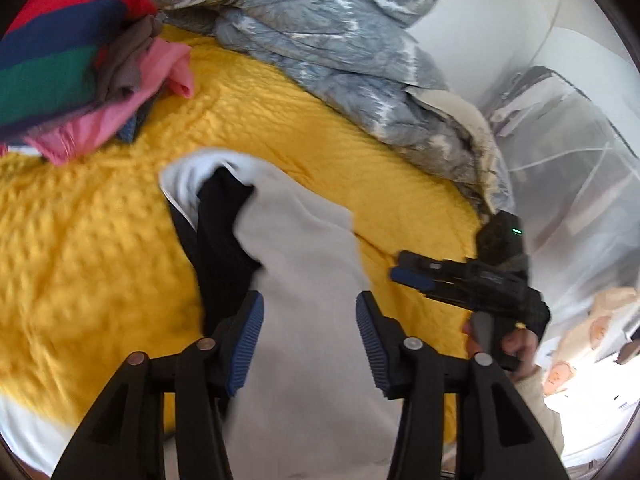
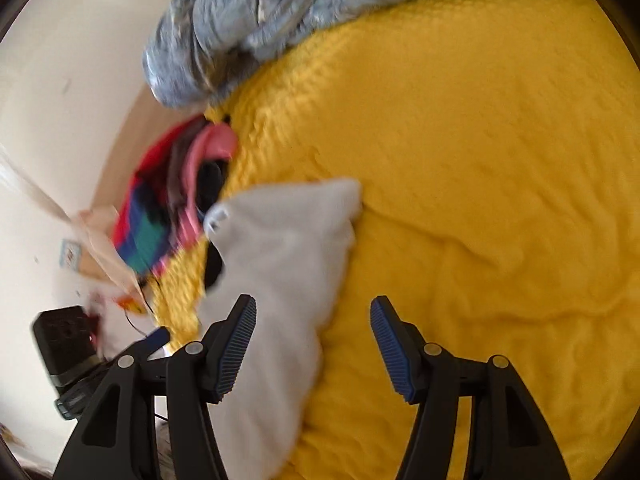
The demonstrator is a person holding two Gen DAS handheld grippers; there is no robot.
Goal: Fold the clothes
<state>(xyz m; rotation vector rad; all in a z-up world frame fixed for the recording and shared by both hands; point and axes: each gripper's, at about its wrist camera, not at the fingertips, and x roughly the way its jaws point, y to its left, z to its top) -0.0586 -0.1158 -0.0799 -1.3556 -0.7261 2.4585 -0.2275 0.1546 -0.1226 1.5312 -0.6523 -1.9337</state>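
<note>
We see left gripper released | right gripper released | grey garment on yellow bedspread

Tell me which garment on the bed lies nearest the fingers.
The light grey garment, spread on the yellow quilted bedspread under both open grippers; the colourful clothes pile sits farther back.

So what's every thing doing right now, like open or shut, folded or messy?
Left gripper: open, holding nothing, grey garment beneath.
Right gripper: open, holding nothing.
Grey garment: lying rumpled on the bed, not neatly folded, black fabric showing at one edge.
Pile of clothes: heaped, messy.
Blue-grey duvet: bunched up at the bed's far side.
Yellow bedspread: spread out, slightly wrinkled.
</note>
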